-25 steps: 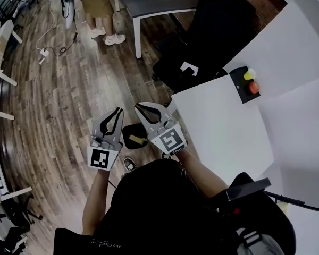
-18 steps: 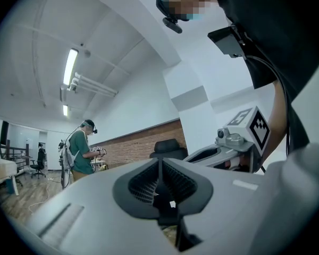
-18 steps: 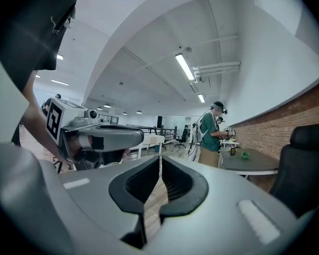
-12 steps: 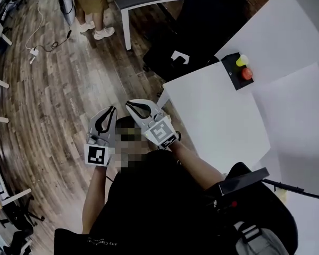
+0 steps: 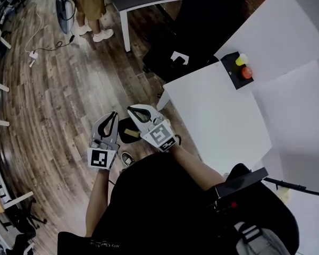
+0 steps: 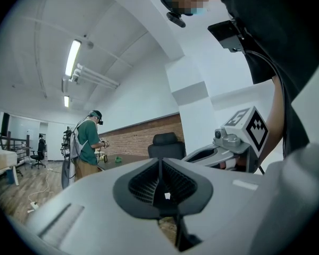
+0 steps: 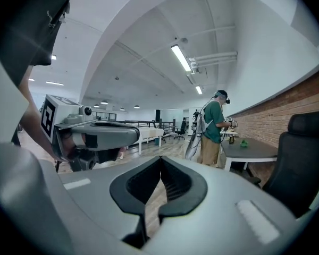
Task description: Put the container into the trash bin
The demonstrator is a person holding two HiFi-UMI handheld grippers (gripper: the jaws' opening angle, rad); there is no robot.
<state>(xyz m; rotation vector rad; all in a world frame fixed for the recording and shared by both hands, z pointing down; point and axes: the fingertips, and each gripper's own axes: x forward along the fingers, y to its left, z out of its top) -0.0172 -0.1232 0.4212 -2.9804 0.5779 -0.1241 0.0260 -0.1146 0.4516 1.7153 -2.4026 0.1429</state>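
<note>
While both hang just above the trash bin (image 5: 123,127), the left gripper (image 5: 114,115) is clenched empty and the right gripper's (image 5: 132,110) jaws are closing on nothing. The tan container (image 5: 133,137) lies inside the trash bin, with the counter (image 5: 218,116) just beside it.

Open wooden floor (image 5: 48,100) to the left and ahead. Hemmed on the right by the white bench (image 5: 218,116), black chair (image 5: 207,25) beyond. Probably the trash bin (image 5: 123,127) low beside the bench corner, mouth seemingly unblocked.

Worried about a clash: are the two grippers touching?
Apart. In the head view, floor and a bin show between the left gripper and right gripper.
</note>
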